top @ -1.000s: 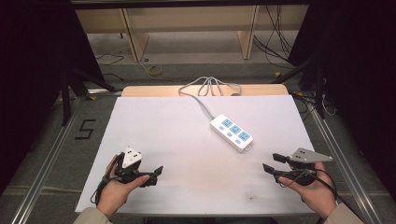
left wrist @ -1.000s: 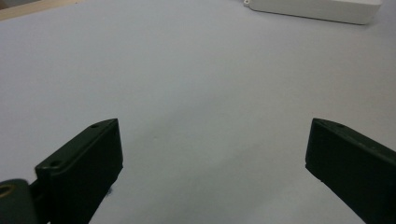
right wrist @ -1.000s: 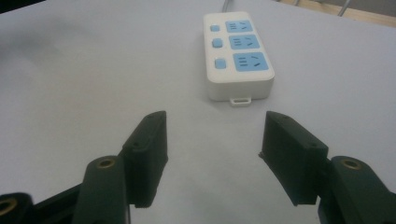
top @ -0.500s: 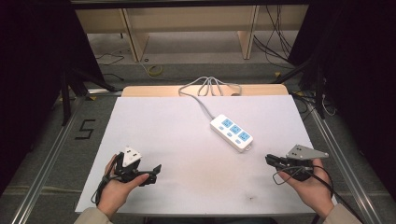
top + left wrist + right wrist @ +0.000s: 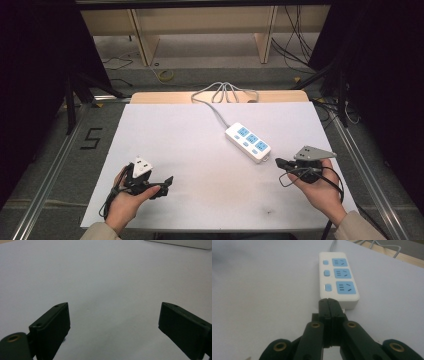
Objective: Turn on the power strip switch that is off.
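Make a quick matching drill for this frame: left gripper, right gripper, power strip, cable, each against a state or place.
Things:
1. left gripper
2. right gripper
3. power strip
4. cable

States or places:
A. white with three blue sockets, lying flat on the white table sheet
B. jaws pressed together, nothing between them, tips near the strip's end
C. grey, looped at the far table edge
D. jaws wide apart over bare sheet

Pairs: 1-D, 2-B, 3-A, 4-C

Lab: aluminium rails [image 5: 47,175], trailing cables [image 5: 295,47]
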Motion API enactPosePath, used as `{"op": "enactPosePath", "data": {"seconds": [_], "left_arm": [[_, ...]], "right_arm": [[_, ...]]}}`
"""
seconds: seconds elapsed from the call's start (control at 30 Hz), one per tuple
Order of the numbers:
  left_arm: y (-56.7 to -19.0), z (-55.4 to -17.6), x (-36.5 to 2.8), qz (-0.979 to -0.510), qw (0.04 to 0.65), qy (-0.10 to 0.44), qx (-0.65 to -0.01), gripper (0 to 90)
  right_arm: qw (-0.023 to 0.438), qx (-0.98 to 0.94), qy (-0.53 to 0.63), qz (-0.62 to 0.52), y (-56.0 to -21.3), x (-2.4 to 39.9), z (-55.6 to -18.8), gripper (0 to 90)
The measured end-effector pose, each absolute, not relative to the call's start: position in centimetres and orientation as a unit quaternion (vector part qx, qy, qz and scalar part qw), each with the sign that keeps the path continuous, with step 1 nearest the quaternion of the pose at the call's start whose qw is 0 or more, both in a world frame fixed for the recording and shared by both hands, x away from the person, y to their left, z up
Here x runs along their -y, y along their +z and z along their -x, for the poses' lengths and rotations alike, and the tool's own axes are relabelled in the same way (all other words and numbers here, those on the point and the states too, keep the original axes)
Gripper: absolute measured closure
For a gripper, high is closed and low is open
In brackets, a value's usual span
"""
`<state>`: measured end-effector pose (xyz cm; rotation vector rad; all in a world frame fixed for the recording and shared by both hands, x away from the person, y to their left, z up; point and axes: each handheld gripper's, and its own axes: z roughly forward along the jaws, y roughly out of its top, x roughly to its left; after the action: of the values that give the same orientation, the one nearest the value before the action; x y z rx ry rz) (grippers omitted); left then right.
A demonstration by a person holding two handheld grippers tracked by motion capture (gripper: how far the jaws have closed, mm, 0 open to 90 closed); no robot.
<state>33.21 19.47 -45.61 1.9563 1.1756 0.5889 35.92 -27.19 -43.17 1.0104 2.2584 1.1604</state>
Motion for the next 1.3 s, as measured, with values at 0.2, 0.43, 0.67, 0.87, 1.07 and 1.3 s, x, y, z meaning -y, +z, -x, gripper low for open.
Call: {"op": "enactPosePath", "data": {"seconds": [0.2, 0.43, 0.67, 0.87, 1.07, 1.3], "left_arm": [[-45.6, -33.3, -19.5, -0.764, 0.384, 0.231, -0.464, 10.0], [-45.7, -33.2, -19.5, -0.767, 0.382, 0.229, -0.462, 10.0], [-45.7, -33.3, -19.4, -0.764, 0.384, 0.23, -0.464, 10.0], [-45.7, -33.3, -19.5, -0.766, 0.383, 0.229, -0.463, 10.3], [-45.7, -33.3, -19.5, -0.767, 0.382, 0.229, -0.462, 10.3], [-45.7, -33.3, -19.5, -0.765, 0.384, 0.228, -0.464, 10.4]], "right_arm": [[0.202, -0.815, 0.407, -0.36, -43.3, 26.0, -37.1, 90.0], [0.202, -0.816, 0.403, -0.363, -43.1, 25.0, -38.4, 90.0], [0.203, -0.816, 0.401, -0.364, -42.9, 24.2, -39.7, 90.0], [0.204, -0.815, 0.4, -0.366, -42.7, 23.5, -40.8, 90.0], [0.204, -0.814, 0.398, -0.369, -42.6, 23.1, -41.7, 90.0], [0.202, -0.815, 0.397, -0.372, -42.6, 22.4, -42.6, 90.0]]}}
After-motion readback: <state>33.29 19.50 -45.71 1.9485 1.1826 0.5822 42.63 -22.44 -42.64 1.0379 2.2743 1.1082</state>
